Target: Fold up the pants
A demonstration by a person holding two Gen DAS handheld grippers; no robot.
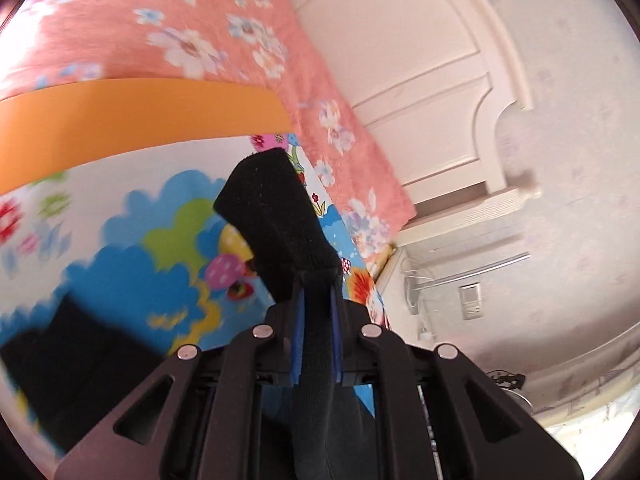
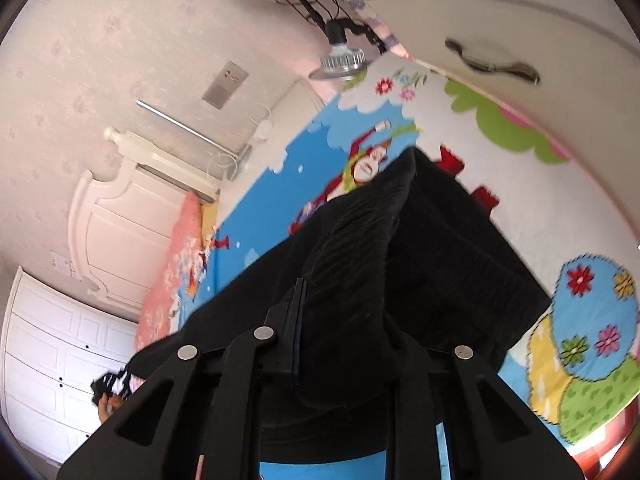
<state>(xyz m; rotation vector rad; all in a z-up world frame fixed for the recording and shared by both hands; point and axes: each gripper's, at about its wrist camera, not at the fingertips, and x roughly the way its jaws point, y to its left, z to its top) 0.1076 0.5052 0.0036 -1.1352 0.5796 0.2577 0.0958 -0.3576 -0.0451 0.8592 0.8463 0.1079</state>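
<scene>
Each claw is a matte black frame of angled linkage arms with long cut-out slots and round silver pivot pins. The left claw (image 1: 316, 296) carries blue pads along its black fingers (image 1: 297, 320). The right claw (image 2: 340, 320) shows one thin dark finger (image 2: 297, 312), with the other hidden.

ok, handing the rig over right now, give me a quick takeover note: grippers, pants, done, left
Left gripper: shut on a narrow end of the black pants, cloth sticking up past the fingertips.
Right gripper: shut on a thick bunch of the same pants, which drape over its fingers.
Pants: lifted at both grips, the rest trailing onto the cartoon-print bedsheet; pink floral blanket beyond.
Done: both grips taken.
Left: no fold visible yet; lay flat, fold over, release.
</scene>
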